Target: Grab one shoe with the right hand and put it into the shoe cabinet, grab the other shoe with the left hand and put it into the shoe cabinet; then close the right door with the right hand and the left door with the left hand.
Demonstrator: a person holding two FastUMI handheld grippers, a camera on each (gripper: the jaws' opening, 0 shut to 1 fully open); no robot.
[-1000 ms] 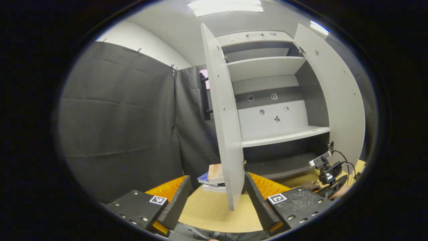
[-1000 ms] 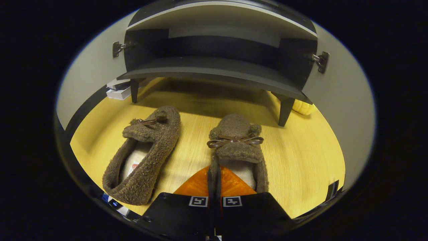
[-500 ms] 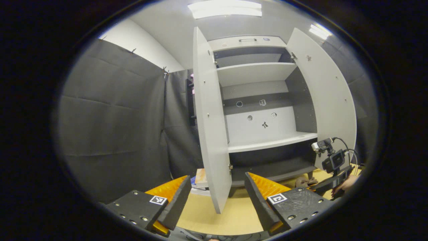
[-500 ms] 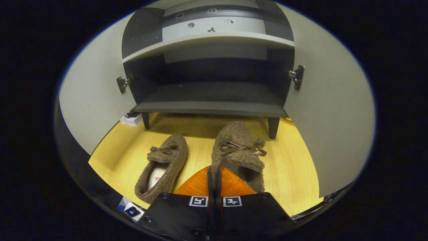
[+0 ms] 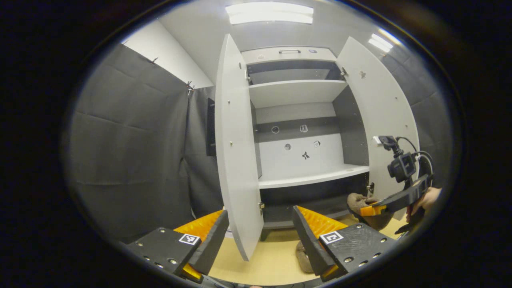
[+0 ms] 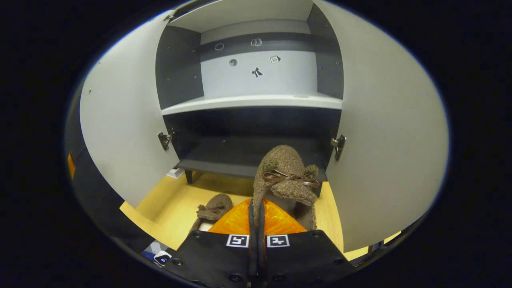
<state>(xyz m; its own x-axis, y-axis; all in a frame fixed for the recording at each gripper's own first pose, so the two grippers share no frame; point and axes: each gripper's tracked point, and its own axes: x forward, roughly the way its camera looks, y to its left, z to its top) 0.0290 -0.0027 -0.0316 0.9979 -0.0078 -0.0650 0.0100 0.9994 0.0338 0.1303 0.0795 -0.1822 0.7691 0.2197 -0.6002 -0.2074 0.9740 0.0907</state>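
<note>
Right shoe lifted off the desk toward the open cabinet.

The right gripper (image 6: 256, 212) is clamped on the heel edge of one brown fuzzy shoe (image 6: 286, 180); a second ago that shoe lay flat on the desk (image 6: 172, 208), and now it hangs in the air with its toe level with the bottom shelf (image 6: 224, 160) of the shoe cabinet (image 6: 256, 102). The other shoe (image 6: 212, 208) has stayed on the desk, lower left in the right gripper view. Both doors stand open. The left gripper (image 5: 258, 236) has its fingers apart, holding nothing, and now sees the right gripper carrying the shoe at the cabinet's right door (image 5: 384, 116), higher than before.
</note>
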